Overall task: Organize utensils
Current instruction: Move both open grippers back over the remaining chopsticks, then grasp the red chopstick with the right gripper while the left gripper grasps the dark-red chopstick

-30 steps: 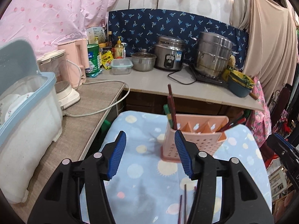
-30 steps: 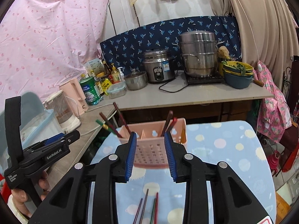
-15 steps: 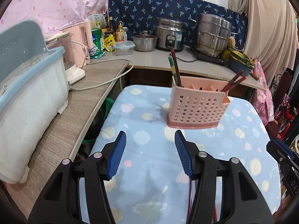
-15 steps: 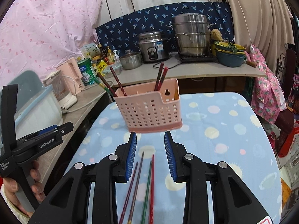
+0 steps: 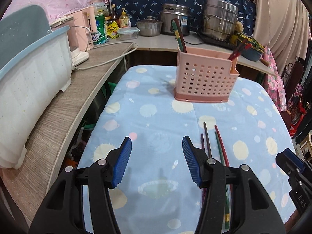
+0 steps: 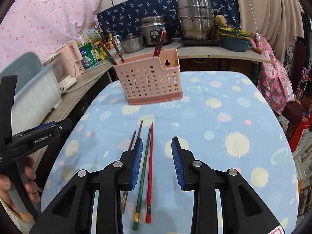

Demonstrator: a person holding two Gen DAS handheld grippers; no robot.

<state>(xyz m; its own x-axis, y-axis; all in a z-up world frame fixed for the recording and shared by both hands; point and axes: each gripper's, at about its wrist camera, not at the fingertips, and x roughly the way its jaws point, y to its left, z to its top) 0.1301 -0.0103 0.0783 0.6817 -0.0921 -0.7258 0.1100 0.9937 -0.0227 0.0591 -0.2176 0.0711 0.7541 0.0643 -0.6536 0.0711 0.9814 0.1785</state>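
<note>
A pink perforated utensil holder (image 5: 204, 80) (image 6: 150, 81) stands on the blue patterned tablecloth (image 5: 156, 120) and holds several chopsticks upright. Several loose chopsticks lie flat on the cloth in front of it: a red one (image 6: 150, 167), a green one (image 6: 143, 175) and two darker ones (image 6: 136, 134); they also show in the left wrist view (image 5: 216, 146). My right gripper (image 6: 157, 159) is open and empty, with the red and green chopsticks between its fingers from above. My left gripper (image 5: 156, 159) is open and empty, to the left of the chopsticks.
A grey counter (image 5: 64, 105) runs along the left with a white-and-blue dish bin (image 5: 29, 74) and a kettle. Pots, a rice cooker (image 6: 154, 29) and bottles stand on the back counter. The table drops off at the right edge (image 6: 282, 136).
Both grippers have pulled back from the holder and tilted down toward the table. The loose chopsticks have come into fuller view under the right gripper, which has opened wider.
</note>
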